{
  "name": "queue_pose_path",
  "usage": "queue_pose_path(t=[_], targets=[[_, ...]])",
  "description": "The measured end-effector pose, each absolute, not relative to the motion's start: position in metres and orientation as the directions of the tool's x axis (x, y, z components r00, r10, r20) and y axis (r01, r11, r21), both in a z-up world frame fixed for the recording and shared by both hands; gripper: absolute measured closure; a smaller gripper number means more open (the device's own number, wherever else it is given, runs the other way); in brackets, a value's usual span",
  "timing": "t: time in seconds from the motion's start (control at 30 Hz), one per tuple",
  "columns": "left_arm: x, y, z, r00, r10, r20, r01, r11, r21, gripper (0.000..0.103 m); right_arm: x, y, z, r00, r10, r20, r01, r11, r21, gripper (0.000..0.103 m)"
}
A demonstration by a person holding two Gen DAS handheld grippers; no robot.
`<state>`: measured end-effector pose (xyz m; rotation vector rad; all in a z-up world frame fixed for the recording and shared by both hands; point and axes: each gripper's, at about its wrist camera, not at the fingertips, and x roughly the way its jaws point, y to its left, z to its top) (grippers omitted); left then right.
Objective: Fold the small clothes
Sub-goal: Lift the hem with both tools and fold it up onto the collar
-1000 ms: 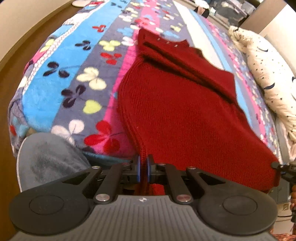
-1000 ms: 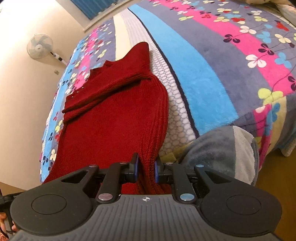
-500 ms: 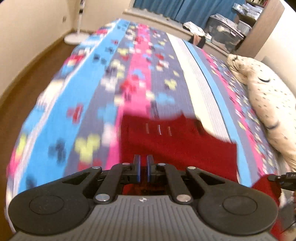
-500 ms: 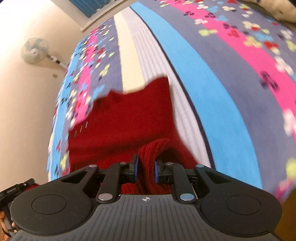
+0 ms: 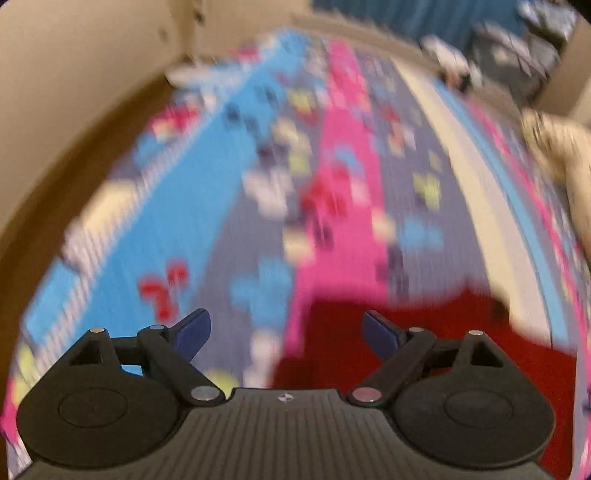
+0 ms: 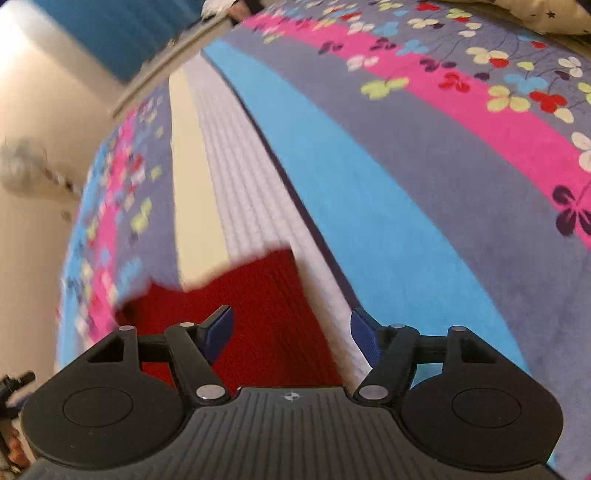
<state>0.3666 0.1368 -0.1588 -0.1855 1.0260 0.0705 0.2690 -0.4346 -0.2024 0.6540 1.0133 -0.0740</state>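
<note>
A dark red knitted sweater (image 5: 406, 332) lies on the striped flowered blanket (image 5: 229, 221), low and right in the blurred left wrist view. My left gripper (image 5: 284, 332) hangs over its left edge with jaws opening wide and nothing pressed between the blue pads. In the right wrist view the red sweater (image 6: 273, 317) lies on the blanket (image 6: 388, 221) under and between the fingers. My right gripper (image 6: 291, 332) also has its jaws opening, and the pads stand clear of the knit.
A cream patterned pillow (image 5: 561, 155) lies at the bed's right side. A standing fan (image 6: 22, 166) is by the beige wall on the left. Blue curtains (image 6: 103, 33) hang beyond the bed's far end. The wooden floor (image 5: 74, 147) runs along the bed's left side.
Both grippers carried the sweater's hem forward over the bed, folding it onto itself, then let go. Their jaws went from shut on the knit to wide apart.
</note>
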Motion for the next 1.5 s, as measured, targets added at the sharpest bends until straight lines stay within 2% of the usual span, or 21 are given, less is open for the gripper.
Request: queue_pose_path(t=[0.13, 0.17, 0.2, 0.27, 0.3, 0.33, 0.37, 0.43, 0.53, 0.67, 0.8, 0.9, 1.03, 1.1, 1.13, 1.2, 1.27, 1.33, 1.5], targets=[[0.347, 0.134, -0.203, 0.427, -0.047, -0.903, -0.118, 0.987, -0.107, 0.009, 0.267, -0.419, -0.217, 0.538, 0.300, -0.787, 0.310, 0.798, 0.517, 0.031], [0.345, 0.135, -0.212, 0.407, -0.075, -0.910, -0.115, 0.984, -0.133, 0.002, 0.267, -0.416, -0.216, 0.545, 0.300, -0.783, 0.302, 0.801, 0.517, 0.028], [0.344, 0.136, -0.219, 0.393, -0.107, -0.913, -0.118, 0.979, -0.166, 0.000, 0.268, -0.413, -0.216, 0.554, 0.291, -0.780, 0.292, 0.809, 0.510, 0.028], [0.342, 0.139, -0.225, 0.395, -0.145, -0.907, -0.136, 0.967, -0.214, 0.003, 0.271, -0.407, -0.217, 0.565, 0.281, -0.776, 0.260, 0.832, 0.491, 0.030], [0.343, 0.140, -0.225, 0.409, -0.158, -0.899, -0.147, 0.961, -0.236, 0.011, 0.274, -0.404, -0.217, 0.561, 0.272, -0.782, 0.249, 0.846, 0.473, 0.036], [0.341, 0.138, -0.221, 0.437, -0.182, -0.881, -0.143, 0.953, -0.268, 0.048, 0.276, -0.400, -0.216, 0.557, 0.253, -0.791, 0.232, 0.867, 0.441, 0.067], [0.342, 0.136, -0.215, 0.447, -0.218, -0.867, -0.135, 0.942, -0.306, 0.077, 0.278, -0.396, -0.213, 0.555, 0.219, -0.803, 0.222, 0.891, 0.396, 0.089], [0.337, 0.123, -0.195, 0.487, -0.171, -0.857, -0.109, 0.961, -0.254, 0.089, 0.272, -0.389, -0.203, 0.582, 0.186, -0.792, 0.195, 0.913, 0.358, 0.090], [0.316, 0.106, -0.162, 0.559, -0.126, -0.819, -0.026, 0.985, -0.169, 0.090, 0.253, -0.381, -0.180, 0.651, 0.148, -0.744, 0.151, 0.936, 0.318, 0.091], [0.292, 0.116, -0.111, 0.648, -0.168, -0.743, 0.008, 0.977, -0.213, 0.090, 0.222, -0.386, -0.140, 0.751, 0.160, -0.641, 0.110, 0.927, 0.359, 0.092], [0.308, 0.128, -0.091, 0.707, -0.124, -0.696, -0.023, 0.980, -0.198, 0.090, 0.224, -0.408, -0.126, 0.796, 0.120, -0.593, 0.154, 0.907, 0.391, 0.092], [0.343, 0.130, -0.106, 0.690, -0.132, -0.712, -0.049, 0.972, -0.228, 0.090, 0.246, -0.421, -0.142, 0.781, 0.113, -0.614, 0.205, 0.883, 0.423, 0.092], [0.399, 0.114, -0.183, 0.563, -0.042, -0.825, -0.069, 0.993, -0.098, 0.088, 0.291, -0.408, -0.204, 0.671, 0.065, -0.739, 0.268, 0.907, 0.323, 0.092], [0.412, 0.106, -0.216, 0.505, 0.029, -0.862, -0.078, 0.997, -0.012, 0.079, 0.306, -0.406, -0.239, 0.598, 0.051, -0.800, 0.301, 0.911, 0.283, 0.091], [0.413, 0.108, -0.223, 0.516, 0.039, -0.856, -0.089, 0.996, -0.008, 0.073, 0.307, -0.405, -0.245, 0.598, 0.039, -0.801, 0.322, 0.903, 0.285, 0.086], [0.409, 0.113, -0.219, 0.543, 0.054, -0.838, -0.112, 0.994, -0.008, 0.058, 0.307, -0.408, -0.243, 0.604, 0.017, -0.797, 0.338, 0.900, 0.275, 0.074], [0.406, 0.119, -0.217, 0.550, 0.080, -0.831, -0.112, 0.993, 0.022, 0.029, 0.305, -0.414, -0.241, 0.599, -0.014, -0.801, 0.346, 0.906, 0.243, 0.047], [0.398, 0.127, -0.212, 0.547, 0.149, -0.823, -0.133, 0.987, 0.090, 0.013, 0.304, -0.421, -0.242, 0.589, -0.035, -0.807, 0.360, 0.906, 0.223, 0.039], [0.363, 0.130, -0.185, 0.573, 0.116, -0.811, -0.112, 0.992, 0.063, 0.009, 0.274, -0.407, -0.208, 0.646, -0.134, -0.751, 0.393, 0.902, 0.177, 0.033]])
